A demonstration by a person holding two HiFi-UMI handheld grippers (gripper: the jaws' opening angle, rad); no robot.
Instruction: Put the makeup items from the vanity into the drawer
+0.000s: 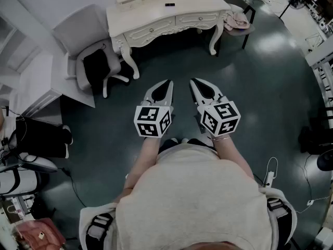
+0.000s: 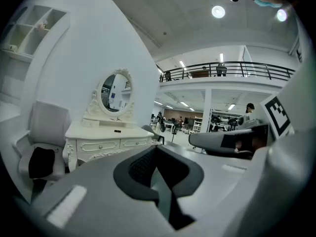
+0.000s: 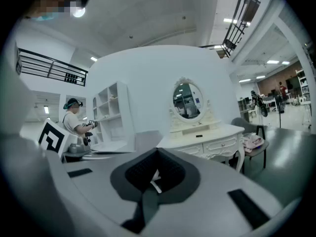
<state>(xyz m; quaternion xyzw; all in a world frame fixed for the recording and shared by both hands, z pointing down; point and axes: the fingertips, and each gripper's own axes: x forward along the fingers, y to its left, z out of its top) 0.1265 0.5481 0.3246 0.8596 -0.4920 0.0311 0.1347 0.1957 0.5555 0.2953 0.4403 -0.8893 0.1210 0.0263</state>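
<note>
Two grippers mid-frame: left gripper (image 1: pixel 167 83), right gripper (image 1: pixel 194 82), each with jaws pressed together on nothing; cubes (image 1: pixel 153 121) bear black-and-white square markers. Vanity (image 1: pixel 151 15) upper centre, well apart.

Open floor (image 1: pixel 171 64) ahead, chair (image 1: pixel 83 38) beside vanity (image 1: pixel 166 12)

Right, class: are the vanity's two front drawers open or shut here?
Shut. Both drawers sit flush with the vanity front in the head view and right gripper view; neither is pulled out.
</note>
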